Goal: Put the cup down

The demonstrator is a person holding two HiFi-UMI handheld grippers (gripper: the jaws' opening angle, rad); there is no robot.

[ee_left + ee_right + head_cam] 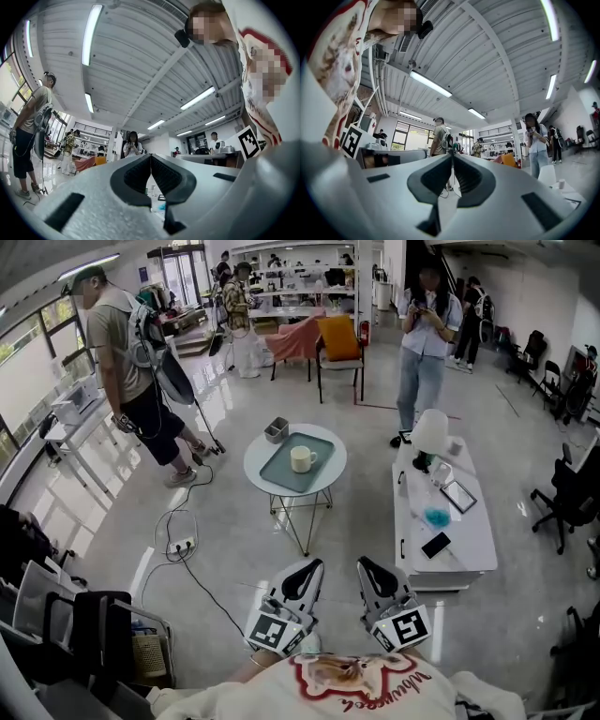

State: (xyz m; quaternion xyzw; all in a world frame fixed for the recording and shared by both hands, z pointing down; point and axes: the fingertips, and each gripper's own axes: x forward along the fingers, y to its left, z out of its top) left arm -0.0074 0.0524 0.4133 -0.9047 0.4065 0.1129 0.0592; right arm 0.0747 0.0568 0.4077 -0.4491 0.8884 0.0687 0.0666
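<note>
A cream cup (302,459) with a handle stands upright on a grey-green tray (281,472) on a round white table (259,462) in the middle of the head view. Both grippers are held low and close to my body, well short of that table. My left gripper (313,565) has its jaws together with nothing between them, and the same shows in its own view (150,156). My right gripper (362,562) is beside it, also shut and empty, with its tips meeting (453,155). The cup does not show in either gripper view.
A small grey box (276,430) sits on the round table's far edge. A long white table (464,545) at the right carries a lamp (430,434), a tablet and a phone. A cable and power strip (182,546) lie on the floor at the left. People stand around; dark bags (94,638) lie at the near left.
</note>
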